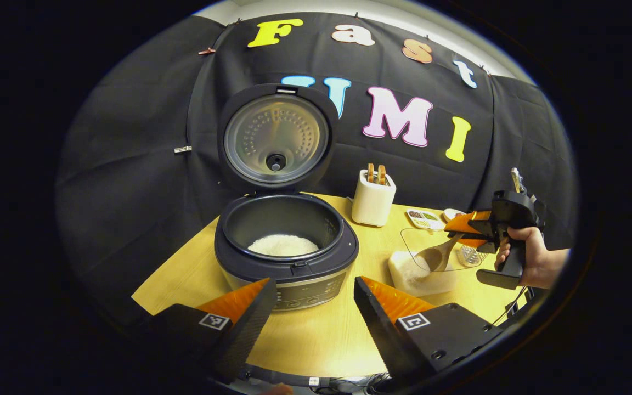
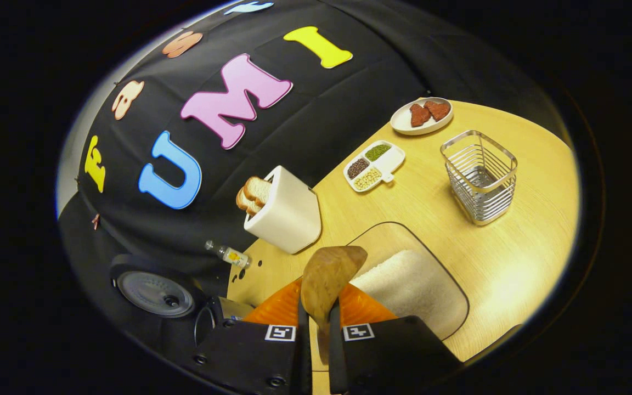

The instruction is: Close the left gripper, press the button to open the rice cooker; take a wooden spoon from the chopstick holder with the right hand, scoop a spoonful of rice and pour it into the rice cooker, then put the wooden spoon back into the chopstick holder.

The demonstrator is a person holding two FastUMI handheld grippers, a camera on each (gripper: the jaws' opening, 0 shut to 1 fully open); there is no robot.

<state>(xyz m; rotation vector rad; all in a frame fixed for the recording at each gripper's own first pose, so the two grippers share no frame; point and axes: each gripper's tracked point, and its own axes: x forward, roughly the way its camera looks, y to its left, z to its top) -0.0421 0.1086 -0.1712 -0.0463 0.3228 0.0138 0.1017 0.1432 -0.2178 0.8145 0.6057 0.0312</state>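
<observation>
Brown wooden spoon [image 2: 328, 276] clamped in right hand-held gripper [image 2: 316, 323], bowl over clear rectangular box of white rice [image 2: 412, 285] on pale wooden table [image 2: 508, 263], beside open black rice cooker [image 1: 286, 249]; left hand-held gripper [image 1: 310, 296] spread wide, empty.

The left gripper [image 1: 310, 307] hangs low with its jaws spread wide — the right gripper [image 2: 316, 318], gripped by a hand [image 1: 530, 258], is clamped tight, tilted downward.
</observation>
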